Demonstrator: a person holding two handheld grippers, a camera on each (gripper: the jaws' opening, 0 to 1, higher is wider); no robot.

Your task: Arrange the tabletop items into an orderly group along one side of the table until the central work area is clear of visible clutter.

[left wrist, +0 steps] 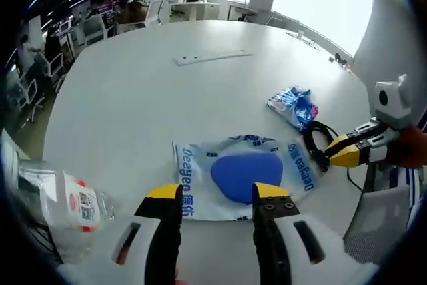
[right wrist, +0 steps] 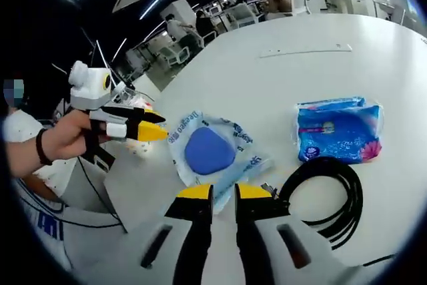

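The white bench (left wrist: 133, 98) carries a clear packet with a blue pad (left wrist: 245, 175) just ahead of my left claw (left wrist: 215, 195) — released. Beside my right claw (right wrist: 223, 193), nearly clenched and empty, lie a black cable coil (right wrist: 330, 188) and a blue tissue pack (right wrist: 339, 130).

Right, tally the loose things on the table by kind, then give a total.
Clear packet with a blue pad: 1
Blue tissue pack: 1
Coiled black cable: 1
Clear bottle with a red-marked label: 1
Total: 4
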